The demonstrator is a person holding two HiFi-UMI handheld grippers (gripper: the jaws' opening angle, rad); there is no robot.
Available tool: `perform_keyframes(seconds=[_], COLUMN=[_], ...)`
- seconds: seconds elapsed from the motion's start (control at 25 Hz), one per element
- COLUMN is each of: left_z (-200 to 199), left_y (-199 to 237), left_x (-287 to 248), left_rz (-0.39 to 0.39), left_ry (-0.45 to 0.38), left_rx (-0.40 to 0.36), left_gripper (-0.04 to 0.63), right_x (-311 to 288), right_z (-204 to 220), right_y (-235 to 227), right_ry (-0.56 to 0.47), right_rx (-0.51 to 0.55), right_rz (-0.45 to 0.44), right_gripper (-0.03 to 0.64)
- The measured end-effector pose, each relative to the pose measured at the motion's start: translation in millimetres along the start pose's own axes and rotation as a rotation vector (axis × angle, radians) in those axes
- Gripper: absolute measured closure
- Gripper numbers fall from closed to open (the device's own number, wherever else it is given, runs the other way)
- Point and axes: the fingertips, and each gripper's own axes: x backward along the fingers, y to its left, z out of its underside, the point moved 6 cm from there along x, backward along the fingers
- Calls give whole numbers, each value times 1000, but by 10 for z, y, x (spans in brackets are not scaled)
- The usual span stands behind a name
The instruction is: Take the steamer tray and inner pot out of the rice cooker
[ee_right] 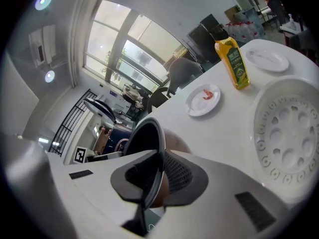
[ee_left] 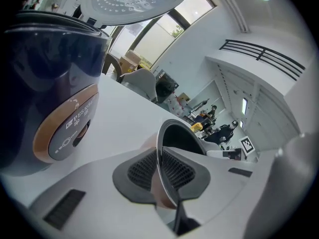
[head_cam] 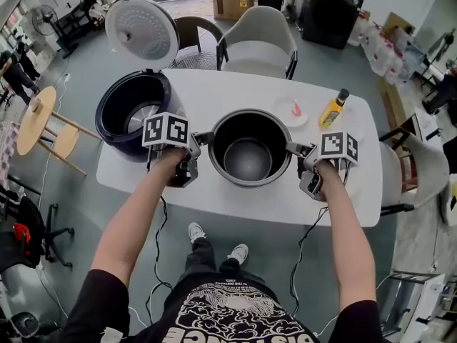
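- You are pinching the rim of the inner pot (head_cam: 248, 159) with the left hand-held gripper (head_cam: 203, 141) and right hand-held gripper (head_cam: 293, 148); it is sitting on the table (head_cam: 214, 91).
- It is likely behaving as stiff, slick metal; opposite rim grips are suiting it.

The brand name "PESKOE" runs in white capitals across the copper-coloured oval control panel (ee_left: 67, 128) of the dark blue round rice cooker (ee_left: 45, 68), just left of the left gripper (ee_left: 163, 176). Black-and-white square markers, without letters, cover the white cube (head_cam: 165, 130) on each gripper. The label of the yellow plastic bottle (ee_right: 232, 59), beyond the right gripper (ee_right: 160, 176), is too small to read.
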Motion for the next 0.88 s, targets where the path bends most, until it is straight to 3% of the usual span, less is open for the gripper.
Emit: perform_keyframes(seconds=[0.28,0.52,0.88], left_z=[-50,-99,-310], left_y=[-139,-359,-809], left_x=[77,362,864], left_rz=[-89,-124,-137], left_ry=[4,-74,-184], left_rx=[-120,-182,-391], left_gripper=[549,549,558], right_x=[79,296,583], right_z=[-28,-67,-82], right_y=[83,210,993], right_ry=[27,-7,-139], right_rx=[89,170,376], right_rz=[100,150,181], right_gripper=[554,552,555])
